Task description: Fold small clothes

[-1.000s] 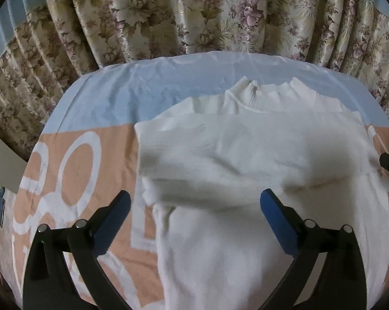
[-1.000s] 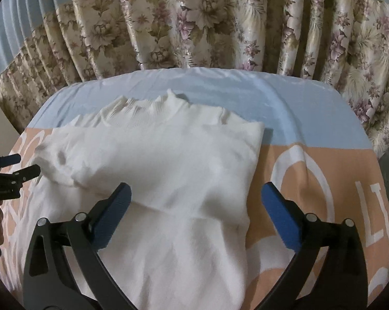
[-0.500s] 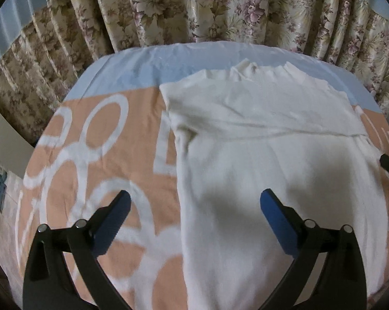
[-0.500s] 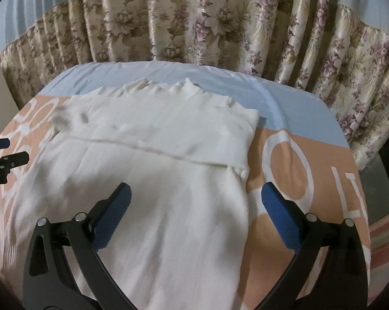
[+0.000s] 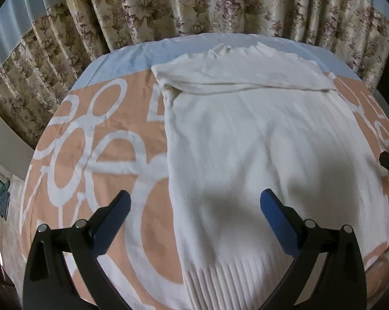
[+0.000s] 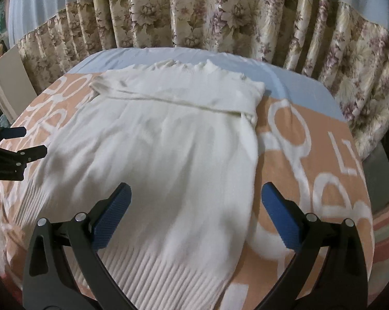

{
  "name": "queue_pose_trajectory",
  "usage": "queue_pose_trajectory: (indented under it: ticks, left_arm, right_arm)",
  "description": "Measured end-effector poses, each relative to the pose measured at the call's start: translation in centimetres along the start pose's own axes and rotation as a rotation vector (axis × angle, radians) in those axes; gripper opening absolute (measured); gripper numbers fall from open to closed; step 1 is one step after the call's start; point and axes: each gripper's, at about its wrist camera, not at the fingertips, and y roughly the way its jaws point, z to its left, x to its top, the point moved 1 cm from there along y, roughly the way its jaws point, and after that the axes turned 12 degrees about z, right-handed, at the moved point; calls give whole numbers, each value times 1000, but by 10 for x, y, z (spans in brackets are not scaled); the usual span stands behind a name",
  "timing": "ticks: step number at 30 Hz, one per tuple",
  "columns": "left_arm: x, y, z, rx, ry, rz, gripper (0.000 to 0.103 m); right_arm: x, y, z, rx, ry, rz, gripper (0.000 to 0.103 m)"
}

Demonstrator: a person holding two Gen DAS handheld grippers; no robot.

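Your left gripper (image 5: 193,213) and right gripper (image 6: 194,205) both hang released, holding nothing; the white sweater (image 5: 259,142) lies just ahead, sleeves folded across, body fold left.

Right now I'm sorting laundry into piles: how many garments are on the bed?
1: a white knit sweater lies flat mid-bed on the orange-and-white blanket, sleeves folded across the chest, ribbed hem nearest both cameras. Nothing seems hidden beneath.
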Motion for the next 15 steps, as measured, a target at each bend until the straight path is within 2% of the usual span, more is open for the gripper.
queue_pose_trajectory:
  ticks: [5, 10, 15]
  left_arm:
    - [-15, -1, 1, -43, -22, 23, 100]
    - [-30, 4, 6, -13, -20, 43, 100]
    - [-53, 15, 12, -37, -7, 105, 100]
  right_arm:
    - [-18, -1, -2, -41, 9, 23, 100]
    - [-35, 2, -17, -2, 63, 58, 100]
    - [-46, 5, -23, -3, 81, 93, 100]
